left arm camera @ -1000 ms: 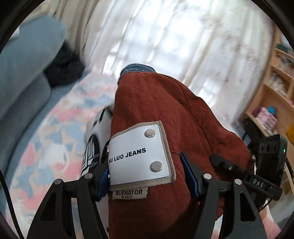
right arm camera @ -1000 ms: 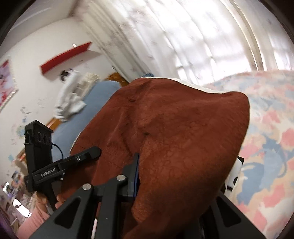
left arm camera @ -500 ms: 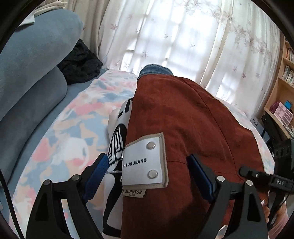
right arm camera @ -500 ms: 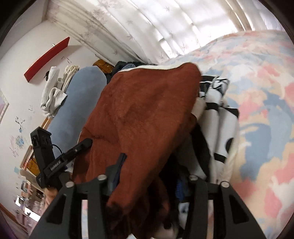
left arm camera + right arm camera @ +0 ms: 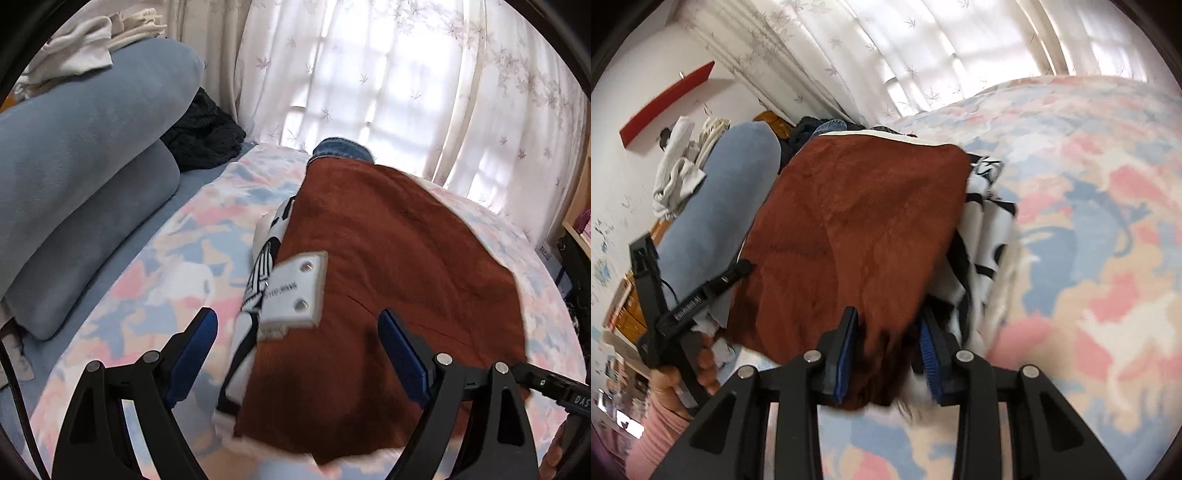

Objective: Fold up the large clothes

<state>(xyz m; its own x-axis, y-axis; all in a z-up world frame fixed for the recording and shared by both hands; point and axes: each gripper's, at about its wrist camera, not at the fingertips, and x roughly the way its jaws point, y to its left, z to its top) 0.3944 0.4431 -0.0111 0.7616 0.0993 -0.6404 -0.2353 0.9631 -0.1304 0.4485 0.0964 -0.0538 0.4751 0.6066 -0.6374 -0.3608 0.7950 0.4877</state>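
A rust-brown garment (image 5: 388,266) with a white jeans label (image 5: 295,291) lies folded on the bed over a black-and-white printed lining (image 5: 258,280). My left gripper (image 5: 295,347) is wide open, its blue pads either side of the garment's near edge, holding nothing. In the right wrist view the same brown garment (image 5: 857,229) lies flat and my right gripper (image 5: 890,350) has its jaws partly apart around the near hem; the cloth sits loosely between the pads. The black-and-white lining (image 5: 990,221) shows at its right side.
The bed has a pastel patterned cover (image 5: 166,266). Grey-blue bolster cushions (image 5: 92,147) lie along the left, with pale clothes (image 5: 74,51) on top and a dark garment (image 5: 207,133) behind. White curtains (image 5: 369,74) hang at the back. A wooden shelf (image 5: 580,206) stands at the right.
The garment has dropped from held-up to lying on the bed. My left gripper opened, let go of the label edge and drew back. My right gripper's jaws have loosened on the hem.
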